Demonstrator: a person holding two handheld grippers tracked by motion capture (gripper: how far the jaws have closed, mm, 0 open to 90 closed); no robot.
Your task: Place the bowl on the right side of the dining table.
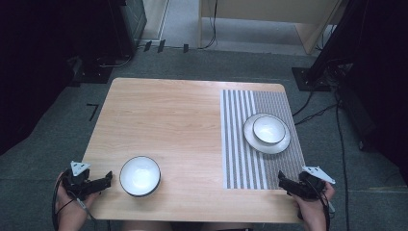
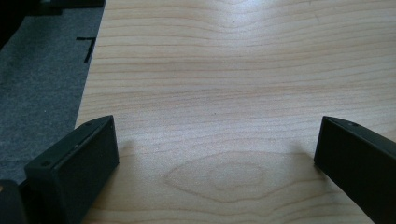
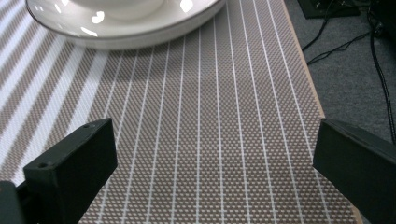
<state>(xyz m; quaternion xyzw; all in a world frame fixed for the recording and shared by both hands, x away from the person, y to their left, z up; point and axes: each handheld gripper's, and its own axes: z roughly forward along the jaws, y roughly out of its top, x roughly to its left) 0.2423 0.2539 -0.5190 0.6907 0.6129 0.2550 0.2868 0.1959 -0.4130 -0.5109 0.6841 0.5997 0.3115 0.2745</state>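
Both forearms low at table's near corners, left hand-held gripper (image 1: 107, 180) and right hand-held gripper (image 1: 283, 182) wide apart, empty.

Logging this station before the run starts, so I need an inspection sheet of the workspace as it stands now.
Surface: wooden table, striped placemat on its right part.
Job's things: loose bowl near front left; second bowl sits on plate on the placemat.
Clutter: nothing seen.
Grippers: left gripper and right gripper at the front corners, jaws apart, holding nothing.
Cables: floor cables right of the table.
Surroundings: grey carpet, dark stands.
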